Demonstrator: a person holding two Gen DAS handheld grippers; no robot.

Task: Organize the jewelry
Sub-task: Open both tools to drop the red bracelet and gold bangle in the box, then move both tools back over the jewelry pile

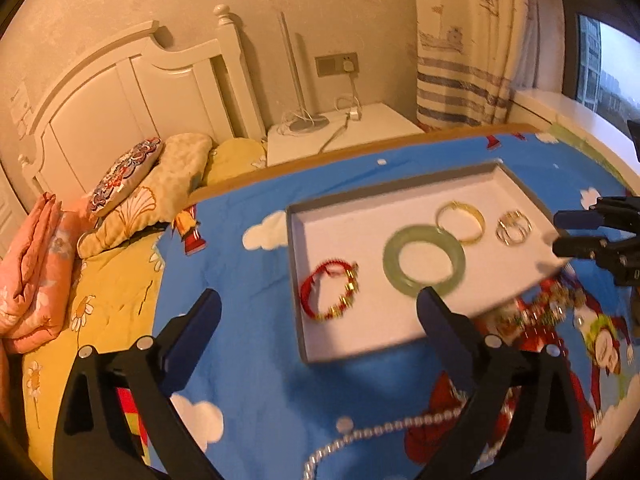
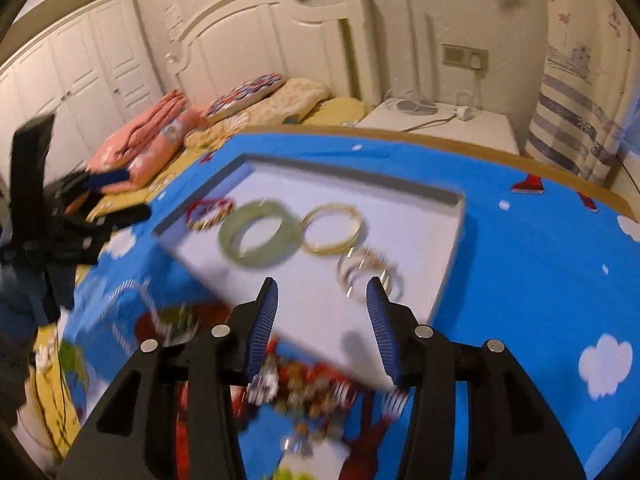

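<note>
A grey tray [image 1: 293, 264] with a white floor lies on the blue cartoon cloth [image 1: 260, 380]. In the tray rest a red cord bracelet [image 1: 305, 294] with gold beads, a green jade bangle [image 1: 391, 260], a gold bangle [image 1: 476, 224] and a stack of thin silver and gold bangles [image 1: 500, 228]. My left gripper [image 1: 318, 300] stands wide open above the tray's near left part, with nothing held. My right gripper [image 2: 323, 284] is open over the tray's near edge [image 2: 280, 332], empty, beside the thin bangles [image 2: 348, 276]. Outside the tray lie a pearl string [image 1: 380, 428] and a colourful beaded piece [image 2: 304, 384].
The cloth covers a table with a wooden far edge [image 1: 360, 150]. Behind it are a bed with pillows [image 1: 176, 176] and a folded orange blanket [image 1: 32, 272], a white nightstand [image 1: 360, 128] with cables, and a striped curtain [image 1: 460, 80]. The left gripper [image 2: 130, 194] shows at the right wrist view's left side.
</note>
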